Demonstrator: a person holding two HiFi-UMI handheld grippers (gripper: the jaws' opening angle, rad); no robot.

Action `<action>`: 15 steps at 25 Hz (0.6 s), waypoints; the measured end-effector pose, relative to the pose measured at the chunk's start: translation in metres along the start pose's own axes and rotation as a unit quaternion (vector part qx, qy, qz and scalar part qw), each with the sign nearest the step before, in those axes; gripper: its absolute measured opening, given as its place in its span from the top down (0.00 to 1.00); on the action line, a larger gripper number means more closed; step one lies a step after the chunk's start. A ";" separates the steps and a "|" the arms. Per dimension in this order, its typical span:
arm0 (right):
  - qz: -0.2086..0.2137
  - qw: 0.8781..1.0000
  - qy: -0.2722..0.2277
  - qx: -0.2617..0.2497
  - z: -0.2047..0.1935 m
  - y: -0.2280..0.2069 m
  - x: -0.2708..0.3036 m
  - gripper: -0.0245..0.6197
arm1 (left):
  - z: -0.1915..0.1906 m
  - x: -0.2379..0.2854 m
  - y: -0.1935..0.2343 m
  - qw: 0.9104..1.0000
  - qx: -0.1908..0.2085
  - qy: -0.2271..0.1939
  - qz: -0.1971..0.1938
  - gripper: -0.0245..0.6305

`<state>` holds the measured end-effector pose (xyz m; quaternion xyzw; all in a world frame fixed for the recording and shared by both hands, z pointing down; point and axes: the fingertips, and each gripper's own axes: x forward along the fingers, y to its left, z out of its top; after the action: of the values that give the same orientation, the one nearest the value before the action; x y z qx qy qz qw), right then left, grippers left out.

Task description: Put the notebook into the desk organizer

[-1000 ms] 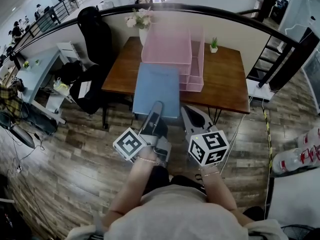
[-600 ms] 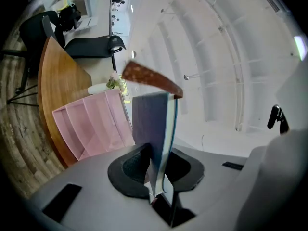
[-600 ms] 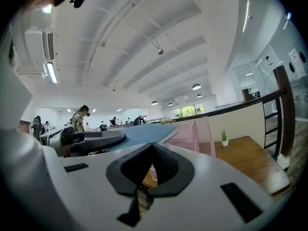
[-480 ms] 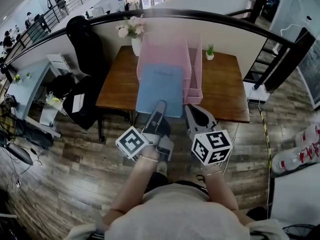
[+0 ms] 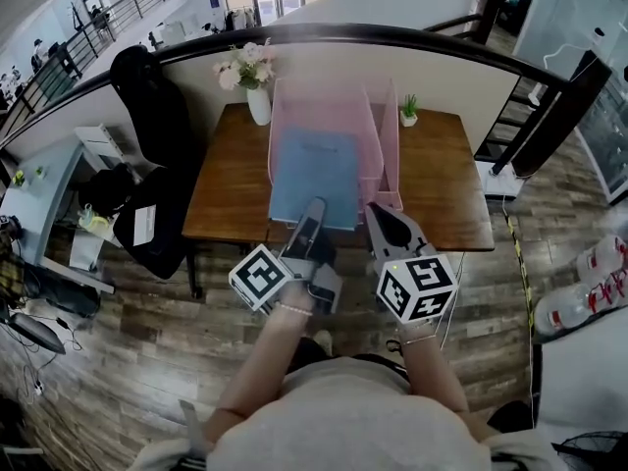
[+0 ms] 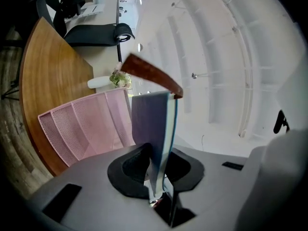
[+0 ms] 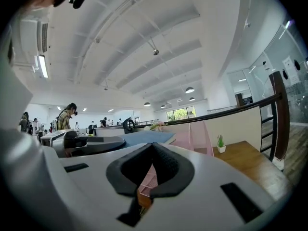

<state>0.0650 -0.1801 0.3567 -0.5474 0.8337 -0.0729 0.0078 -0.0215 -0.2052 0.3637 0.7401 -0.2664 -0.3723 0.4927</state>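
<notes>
A blue notebook (image 5: 316, 179) is held flat above the near half of the wooden table, with my left gripper (image 5: 310, 216) shut on its near edge. Its far end overlaps the front of the pink mesh desk organizer (image 5: 334, 101). In the left gripper view the notebook (image 6: 151, 124) stands edge-on between the pads, with the organizer (image 6: 82, 124) to its left. My right gripper (image 5: 379, 216) hangs just right of the notebook, shut and empty. In the right gripper view the closed pads (image 7: 144, 162) sit in front of the notebook (image 7: 144, 137) and organizer (image 7: 195, 137).
The brown table (image 5: 442, 180) carries a white vase of flowers (image 5: 257, 101) left of the organizer and a small potted plant (image 5: 408, 114) to its right. A black chair (image 5: 147, 126) stands at the left. A black rail (image 5: 412, 37) curves behind. Bottles (image 5: 589, 297) stand far right.
Both grippers have moved forward toward the table. The notebook has slid from in front of the organizer to overlapping its front. The left grip is unchanged.
</notes>
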 end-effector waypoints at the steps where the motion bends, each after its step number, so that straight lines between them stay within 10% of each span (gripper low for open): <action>1: -0.003 1.000 0.000 0.001 -0.001 -0.001 0.004 0.95 | 0.002 0.003 0.003 1.000 -0.004 0.002 0.000 0.85; 15: -0.034 0.999 0.010 0.000 -0.013 -0.010 0.039 0.95 | 0.019 0.025 0.035 0.999 -0.028 0.025 0.008 0.85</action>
<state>0.0573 -0.2178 0.3733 -0.5746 0.8146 -0.0791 -0.0029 -0.0237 -0.2471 0.3849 0.7329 -0.2497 -0.3567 0.5228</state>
